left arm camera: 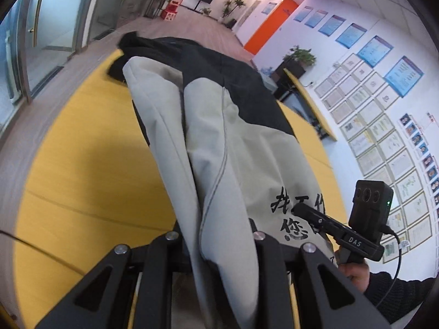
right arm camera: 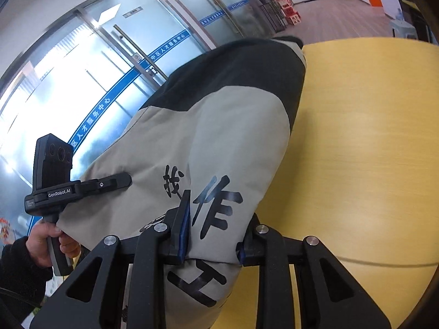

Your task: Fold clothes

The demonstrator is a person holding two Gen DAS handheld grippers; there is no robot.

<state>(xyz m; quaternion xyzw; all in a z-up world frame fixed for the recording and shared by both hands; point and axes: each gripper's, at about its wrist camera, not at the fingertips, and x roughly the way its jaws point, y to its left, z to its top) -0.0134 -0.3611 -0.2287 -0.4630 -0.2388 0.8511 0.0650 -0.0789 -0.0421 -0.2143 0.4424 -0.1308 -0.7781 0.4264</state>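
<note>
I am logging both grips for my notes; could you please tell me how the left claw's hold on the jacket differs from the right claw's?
The left claw grips plain grey folds of the grey-and-black padded jacket; the right claw grips its printed black characters. Blue pads show on the right claw's fingers; the left claw's are hidden. Both are shut on the jacket above the yellow wooden table.

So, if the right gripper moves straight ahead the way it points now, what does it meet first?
The grey-and-black jacket itself: the right gripper is already shut on its printed grey end, and the cloth stretches forward along the line. Beyond it comes the yellow table, though depth is hard to judge.
</note>
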